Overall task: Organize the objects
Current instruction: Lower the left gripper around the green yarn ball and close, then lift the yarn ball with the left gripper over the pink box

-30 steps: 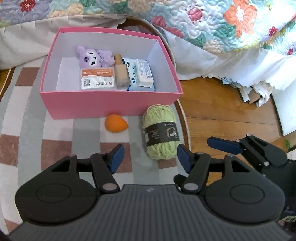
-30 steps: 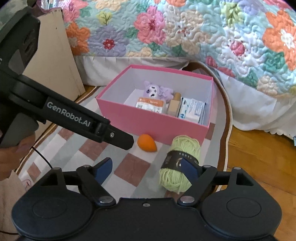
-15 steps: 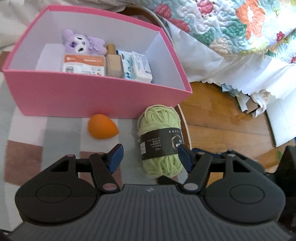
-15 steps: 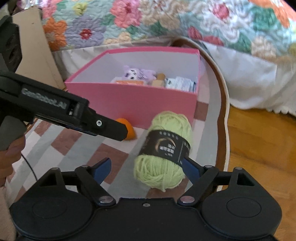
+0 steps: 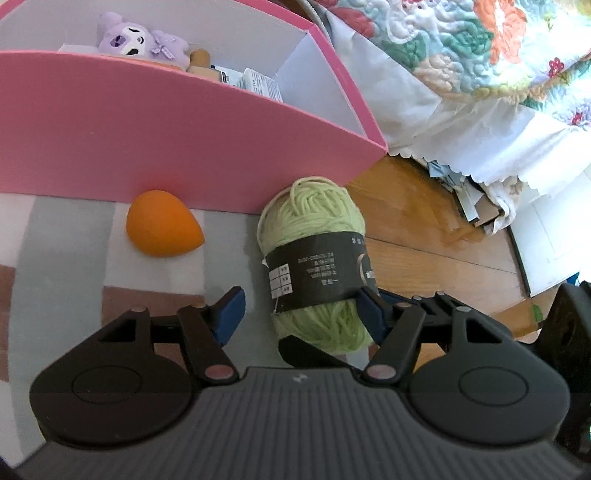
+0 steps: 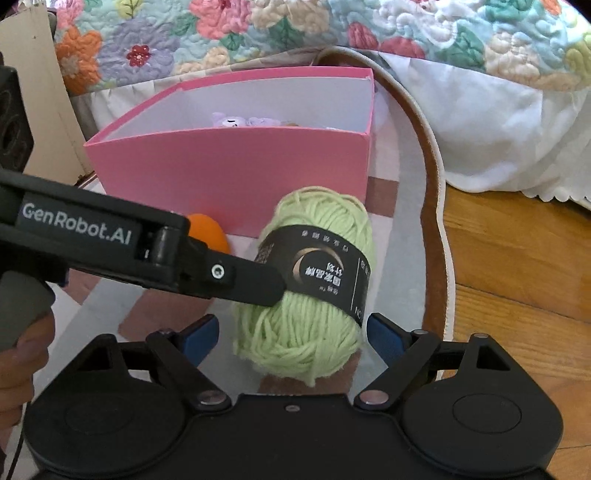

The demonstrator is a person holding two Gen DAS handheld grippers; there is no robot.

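Overhead, a flowered quilt point(image 6: 332, 33) hangs off the bed above a wood floor point(image 6: 517, 266); a checked rug point(image 5: 66, 236) covers the near ground. On it stands a pink box point(image 6: 229, 173), whose near wall hides most of its contents; only a purple plush toy point(image 5: 136, 37) reads clearly. Green yarn point(image 6: 306, 295) lies just in front of the box, an orange sponge point(image 5: 162, 229) beside it. My right tongs point(image 6: 291, 334) straddle the yarn, spread. My left tongs point(image 5: 301, 308) are spread too, one finger at the yarn's label.
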